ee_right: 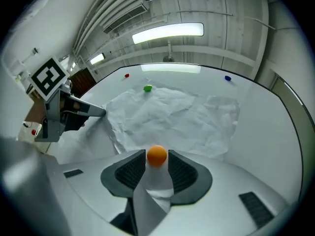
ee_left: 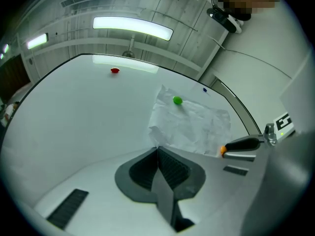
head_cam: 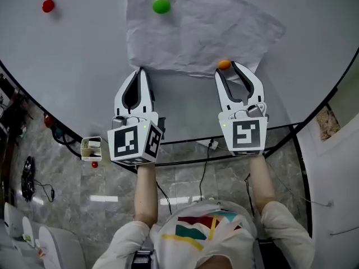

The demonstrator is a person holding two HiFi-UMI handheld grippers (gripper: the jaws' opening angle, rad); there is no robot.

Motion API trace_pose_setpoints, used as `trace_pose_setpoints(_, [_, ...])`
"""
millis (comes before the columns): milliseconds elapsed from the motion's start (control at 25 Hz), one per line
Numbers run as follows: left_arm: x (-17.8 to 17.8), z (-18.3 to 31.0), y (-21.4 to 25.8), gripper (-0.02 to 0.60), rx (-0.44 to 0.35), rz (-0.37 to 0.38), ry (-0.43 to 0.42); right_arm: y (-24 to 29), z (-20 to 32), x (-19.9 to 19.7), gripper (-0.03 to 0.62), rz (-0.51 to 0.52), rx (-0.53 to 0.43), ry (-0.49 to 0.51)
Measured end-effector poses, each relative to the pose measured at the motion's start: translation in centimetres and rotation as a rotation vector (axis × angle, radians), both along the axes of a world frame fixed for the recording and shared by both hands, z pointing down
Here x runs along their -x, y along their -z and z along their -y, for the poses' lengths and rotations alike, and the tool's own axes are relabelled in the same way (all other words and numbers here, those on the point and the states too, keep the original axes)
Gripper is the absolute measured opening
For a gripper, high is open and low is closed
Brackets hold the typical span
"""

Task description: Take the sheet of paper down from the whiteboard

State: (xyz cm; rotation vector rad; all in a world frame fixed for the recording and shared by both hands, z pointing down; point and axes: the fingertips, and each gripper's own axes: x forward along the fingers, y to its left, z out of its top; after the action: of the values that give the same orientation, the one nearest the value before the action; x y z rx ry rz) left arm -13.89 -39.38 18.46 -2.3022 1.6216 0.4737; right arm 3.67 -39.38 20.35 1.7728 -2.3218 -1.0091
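Observation:
A crumpled white sheet of paper [head_cam: 196, 29] hangs on the whiteboard [head_cam: 73, 60]. A green magnet [head_cam: 161, 5] pins it near its top edge and an orange magnet [head_cam: 224, 64] sits at its lower right edge. My left gripper [head_cam: 140, 70] is shut, its tips meeting on the sheet's lower left corner [ee_left: 156, 145]. My right gripper [head_cam: 229, 69] is open, with the orange magnet [ee_right: 157, 156] between its jaw tips and a thin gap on each side. In the right gripper view the left gripper [ee_right: 101, 113] touches the paper's [ee_right: 172, 117] left edge.
A red magnet [head_cam: 48, 5] sits on the board far to the left, and a small blue one [ee_right: 227, 77] past the paper's right side. A white holder [head_cam: 91, 148] hangs at the board's lower frame. Cables [head_cam: 207, 161] run down to the marble floor.

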Motion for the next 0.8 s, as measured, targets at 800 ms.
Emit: trace_pose_setpoints(800, [-0.1,-0.7,0.0,0.051,-0.015,0.005,0.034,-1.7,0.3,-9.0,0.13,0.149,0.082,-0.061])
